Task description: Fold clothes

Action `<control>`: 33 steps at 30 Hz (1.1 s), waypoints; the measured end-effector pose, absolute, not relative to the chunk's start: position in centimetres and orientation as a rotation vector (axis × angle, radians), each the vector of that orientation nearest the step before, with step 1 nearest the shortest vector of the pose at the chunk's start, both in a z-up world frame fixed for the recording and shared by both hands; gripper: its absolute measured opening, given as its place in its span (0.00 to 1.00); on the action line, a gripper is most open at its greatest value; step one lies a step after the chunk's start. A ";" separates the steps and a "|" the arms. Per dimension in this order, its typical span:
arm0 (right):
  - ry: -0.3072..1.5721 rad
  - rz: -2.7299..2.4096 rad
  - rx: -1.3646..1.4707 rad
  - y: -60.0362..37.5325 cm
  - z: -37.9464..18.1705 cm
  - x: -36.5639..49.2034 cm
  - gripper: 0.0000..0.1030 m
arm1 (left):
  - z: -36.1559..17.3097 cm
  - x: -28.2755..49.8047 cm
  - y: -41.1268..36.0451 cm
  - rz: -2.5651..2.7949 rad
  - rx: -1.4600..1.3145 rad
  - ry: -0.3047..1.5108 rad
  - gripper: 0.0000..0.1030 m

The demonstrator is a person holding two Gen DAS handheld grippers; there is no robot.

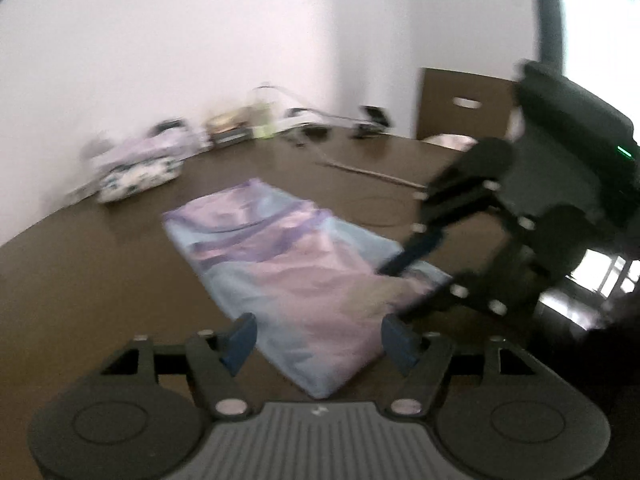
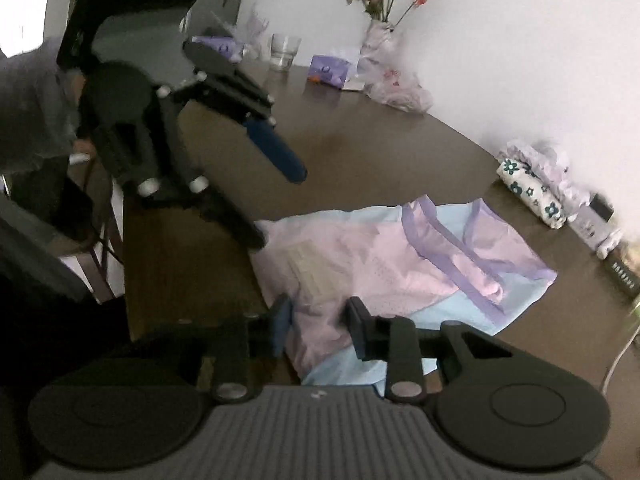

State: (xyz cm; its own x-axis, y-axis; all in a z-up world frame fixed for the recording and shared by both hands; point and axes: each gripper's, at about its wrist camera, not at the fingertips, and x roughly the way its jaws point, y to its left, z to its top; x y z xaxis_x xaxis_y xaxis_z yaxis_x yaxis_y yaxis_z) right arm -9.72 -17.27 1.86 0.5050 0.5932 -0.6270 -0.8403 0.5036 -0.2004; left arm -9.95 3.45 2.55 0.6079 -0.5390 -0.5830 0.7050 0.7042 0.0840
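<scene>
Evidently soft, light garment (image 2: pixel 384 264): grip hems. Left gripper (image 1: pixel 318 338) spread, fabric just ahead; right gripper (image 2: pixel 318 326) half-spread astride its near edge.

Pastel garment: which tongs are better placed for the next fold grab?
Probably right. The right tongs sit open directly over the pastel garment at its near edge. The left tongs, also open, hover above its end, seemingly higher.

A home dining room: brown table (image 2: pixel 360 136), flower vase (image 2: pixel 376 36), drinking glass (image 2: pixel 285 51).
</scene>
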 end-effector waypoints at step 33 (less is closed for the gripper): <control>0.621 1.250 -0.259 -21.7 5.3 -7.8 0.10 | 0.4 -16.3 -0.6 -0.854 0.727 0.236 0.71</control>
